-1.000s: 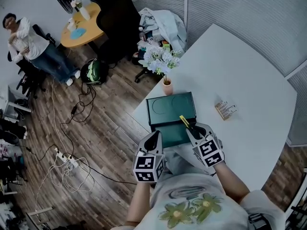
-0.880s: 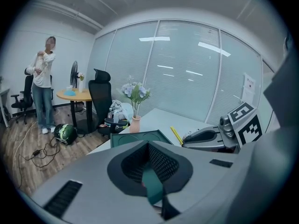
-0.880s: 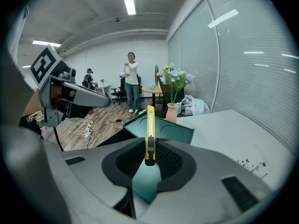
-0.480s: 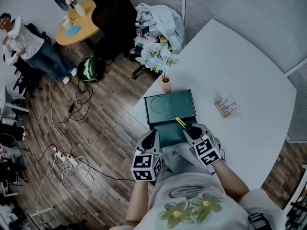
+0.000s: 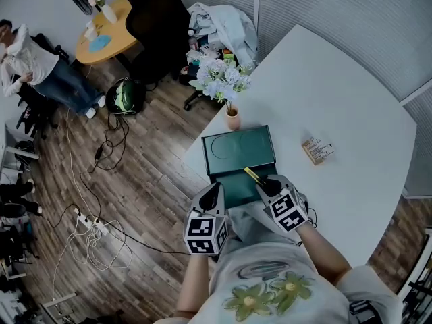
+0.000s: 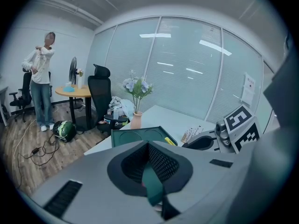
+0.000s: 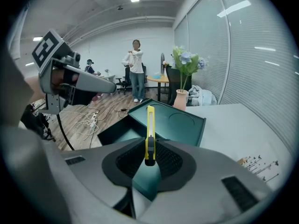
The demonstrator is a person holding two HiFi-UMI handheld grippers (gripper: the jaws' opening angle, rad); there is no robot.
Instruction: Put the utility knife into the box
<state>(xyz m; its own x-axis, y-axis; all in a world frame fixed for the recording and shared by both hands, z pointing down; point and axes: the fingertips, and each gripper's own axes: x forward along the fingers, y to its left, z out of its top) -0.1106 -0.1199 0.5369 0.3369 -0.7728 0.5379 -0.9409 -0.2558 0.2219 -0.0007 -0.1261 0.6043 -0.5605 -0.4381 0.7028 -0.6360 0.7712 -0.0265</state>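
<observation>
The dark green box (image 5: pixel 236 189) lies open at the table's near edge, its lid (image 5: pixel 239 150) flat behind it. My right gripper (image 5: pixel 268 183) is shut on the yellow utility knife (image 5: pixel 252 175), whose tip points over the box's right side. In the right gripper view the knife (image 7: pixel 149 134) stands straight out between the pads above the open box (image 7: pixel 122 130). My left gripper (image 5: pixel 216 191) is at the box's front left corner. In the left gripper view a green strip of the box (image 6: pixel 152 183) sits between the pads, which look closed on it.
A vase of flowers (image 5: pixel 228 90) stands just beyond the lid. A small packet (image 5: pixel 316 151) lies on the white table (image 5: pixel 337 100) to the right. Cables and a power strip (image 5: pixel 91 225) lie on the wooden floor at left. A person (image 5: pixel 30 63) stands far off.
My right gripper has edged slightly left with the knife, staying over the box's right side. The left gripper has hardly moved.
</observation>
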